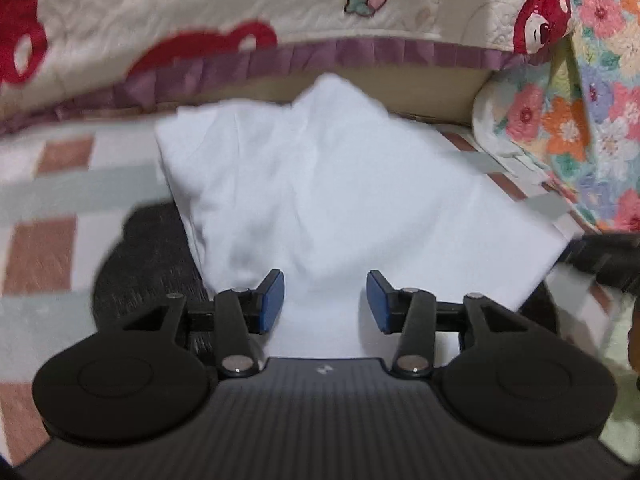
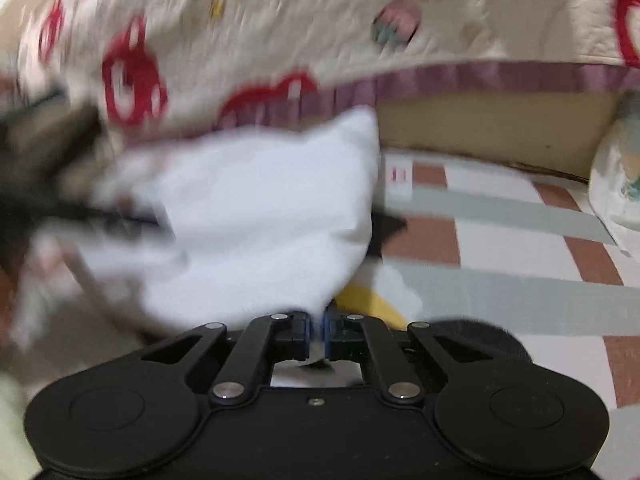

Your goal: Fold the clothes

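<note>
Checked mat [image 1: 48,200] in brown, grey-green and white squares. Cream quilt [image 1: 200,12] behind, red prints, purple ruffle. Floral quilt [image 1: 580,120] at right, bunched.

Black linkage claw [image 1: 325,300] with blue pads [image 1: 272,300], silver pivot screws

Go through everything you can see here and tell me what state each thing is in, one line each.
White garment: partly folded, lying on the checked mat.
Left tongs: open above the garment's near edge, pads not pressing it.
Right tongs: shut on a white garment edge.
Quilt: draped, ruffled hem hanging behind the garment.
Floral blanket: bunched at the side.
</note>
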Motion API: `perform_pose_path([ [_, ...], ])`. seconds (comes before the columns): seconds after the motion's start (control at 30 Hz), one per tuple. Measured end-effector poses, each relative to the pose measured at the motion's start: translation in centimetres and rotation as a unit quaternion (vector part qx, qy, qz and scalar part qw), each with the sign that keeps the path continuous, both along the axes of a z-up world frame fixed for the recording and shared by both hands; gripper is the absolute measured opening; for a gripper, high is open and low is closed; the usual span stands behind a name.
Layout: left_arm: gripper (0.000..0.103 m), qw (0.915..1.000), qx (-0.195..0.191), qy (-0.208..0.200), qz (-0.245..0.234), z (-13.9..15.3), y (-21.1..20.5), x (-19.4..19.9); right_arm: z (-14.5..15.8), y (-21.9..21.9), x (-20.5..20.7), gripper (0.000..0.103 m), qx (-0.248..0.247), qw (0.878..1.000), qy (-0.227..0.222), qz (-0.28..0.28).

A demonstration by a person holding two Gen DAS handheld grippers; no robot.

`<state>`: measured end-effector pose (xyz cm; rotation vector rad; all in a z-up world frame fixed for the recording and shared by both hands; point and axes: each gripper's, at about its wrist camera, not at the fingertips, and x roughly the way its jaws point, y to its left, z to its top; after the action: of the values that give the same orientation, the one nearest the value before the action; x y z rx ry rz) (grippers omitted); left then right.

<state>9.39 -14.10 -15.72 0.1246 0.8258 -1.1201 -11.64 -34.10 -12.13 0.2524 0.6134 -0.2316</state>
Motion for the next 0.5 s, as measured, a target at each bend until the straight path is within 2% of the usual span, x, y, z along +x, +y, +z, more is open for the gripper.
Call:
perform_pose_path([
  [0.13,0.05,0.9997,-0.004,0.021,-0.008,0.2,0.6,0.2,4.0,-0.1,0.1,0.007,0.062,0.996,-0.06,0.021],
  [0.27,0.05,0.9997,-0.008,0.021,-0.003,0.1,0.9,0.3,5.4,0.0,1.5,0.007,0.111,0.989,-0.088,0.038],
  [0.37,0.05,0.999,-0.017,0.039,-0.01,0.7,1.9,0.0,5.9,-0.1,0.6,0.007,0.146,0.981,-0.115,0.049],
  [0.5,0.05,0.9973,-0.013,0.068,-0.025,0.7,2.5,-0.6,7.0,0.5,0.0,0.008,0.125,0.981,-0.118,0.093],
])
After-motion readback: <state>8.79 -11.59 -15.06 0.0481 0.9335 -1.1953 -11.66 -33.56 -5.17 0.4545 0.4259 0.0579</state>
